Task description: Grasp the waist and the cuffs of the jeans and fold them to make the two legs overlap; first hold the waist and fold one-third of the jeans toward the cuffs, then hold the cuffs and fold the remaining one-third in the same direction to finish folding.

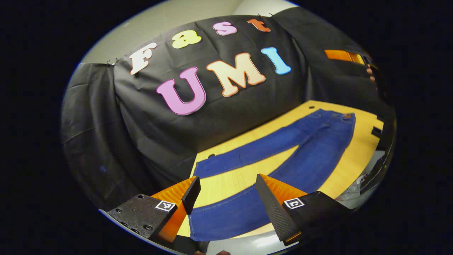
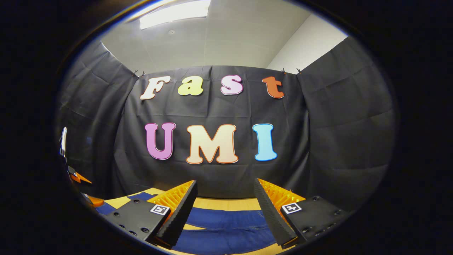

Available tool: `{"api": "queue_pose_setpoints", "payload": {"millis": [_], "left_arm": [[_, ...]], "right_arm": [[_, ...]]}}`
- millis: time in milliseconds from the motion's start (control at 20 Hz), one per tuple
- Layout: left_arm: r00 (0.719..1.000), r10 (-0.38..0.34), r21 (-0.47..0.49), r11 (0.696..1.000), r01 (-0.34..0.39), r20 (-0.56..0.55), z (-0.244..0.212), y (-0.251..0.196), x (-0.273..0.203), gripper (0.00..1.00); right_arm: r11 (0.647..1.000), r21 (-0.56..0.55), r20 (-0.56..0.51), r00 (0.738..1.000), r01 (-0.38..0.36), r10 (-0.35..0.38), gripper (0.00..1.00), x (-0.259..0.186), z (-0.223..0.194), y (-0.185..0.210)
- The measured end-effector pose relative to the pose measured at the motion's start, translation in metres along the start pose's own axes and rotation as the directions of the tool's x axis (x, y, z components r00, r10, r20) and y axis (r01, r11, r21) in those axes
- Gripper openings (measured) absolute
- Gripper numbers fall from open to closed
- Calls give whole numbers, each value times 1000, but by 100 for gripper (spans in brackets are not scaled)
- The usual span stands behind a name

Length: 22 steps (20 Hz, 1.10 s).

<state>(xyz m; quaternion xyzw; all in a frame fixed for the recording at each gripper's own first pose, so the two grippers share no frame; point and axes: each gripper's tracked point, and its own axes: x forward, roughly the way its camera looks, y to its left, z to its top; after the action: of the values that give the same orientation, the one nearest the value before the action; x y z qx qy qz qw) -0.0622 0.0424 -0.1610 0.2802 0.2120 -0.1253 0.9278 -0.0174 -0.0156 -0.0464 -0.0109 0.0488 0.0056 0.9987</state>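
**Mia:** On the yellow table [image 1: 354, 159], at the lower right of the left gripper view, the jeans [image 1: 311, 156] lie flat. They are dark blue.

**Ben:** Are the legs together?

**Mia:** No. They spread apart like a V, and a strip of table shows between them. The waist [image 1: 341, 118] is far off at the right of the picture. The cuffs [image 1: 212, 219] are near the bottom, close to the camera.

**Ben:** What is the left gripper [image 1: 226, 198] doing?

**Mia:** It is at the bottom middle of that picture. Its two fingers stand wide apart with nothing between them. Behind the gap you see the near cuff and some table. I cannot tell if a finger touches the cloth.

**Ben:** And the right gripper [image 2: 224, 203]?

**Mia:** It is at the bottom middle of the right gripper view. Its fingers are spread wide too, and they hold nothing. The jeans [image 2: 226, 230] are below it, at the very bottom of the picture, with a stitched seam showing. A bit of the table [image 2: 226, 203] shows above them.

**Ben:** Anything else?

**Mia:** The black cloth wall [image 2: 336, 141] stands behind the table. Up at the top is a white ceiling [image 2: 226, 39] with a bright light [image 2: 173, 14] at the upper left.
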Motion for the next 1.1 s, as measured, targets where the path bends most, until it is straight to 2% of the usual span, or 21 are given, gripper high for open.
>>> {"api": "queue_pose_setpoints", "payload": {"millis": [150, 300, 450, 600, 750, 950, 1000, 1100], "left_arm": [[994, -64, 115, 991, 74, -91, -41, -16, 0, 95], [975, -137, 187, 968, 170, -175, -83, -34, 2, 95], [950, -174, 248, 939, 240, -260, -122, -42, 6, 95], [926, -182, 328, 898, 294, -332, -158, -44, 9, 96], [909, -167, 374, 871, 318, -383, -182, -40, 16, 95], [898, -146, 417, 847, 330, -414, -205, -35, 24, 95], [913, -149, 444, 837, 321, -379, -199, -35, 29, 95], [915, -129, 487, 813, 318, -383, -192, -29, 36, 95]], "right_arm": [[1000, -13, -15, 1000, 10, -10, 99, -7, -11, 0], [999, -27, -38, 999, 21, -22, 99, -13, -28, 1], [999, -32, -58, 998, 34, -36, 99, -23, -39, 2], [997, -54, -71, 996, 48, -52, 99, -28, -46, 2], [995, -69, -77, 994, 70, -75, 100, -32, -48, -1], [992, -89, -93, 991, 85, -93, 100, -36, -55, 1], [992, -97, -96, 991, 85, -95, 100, -37, -56, 2], [991, -102, -100, 990, 86, -96, 100, -39, -59, 5]]}}
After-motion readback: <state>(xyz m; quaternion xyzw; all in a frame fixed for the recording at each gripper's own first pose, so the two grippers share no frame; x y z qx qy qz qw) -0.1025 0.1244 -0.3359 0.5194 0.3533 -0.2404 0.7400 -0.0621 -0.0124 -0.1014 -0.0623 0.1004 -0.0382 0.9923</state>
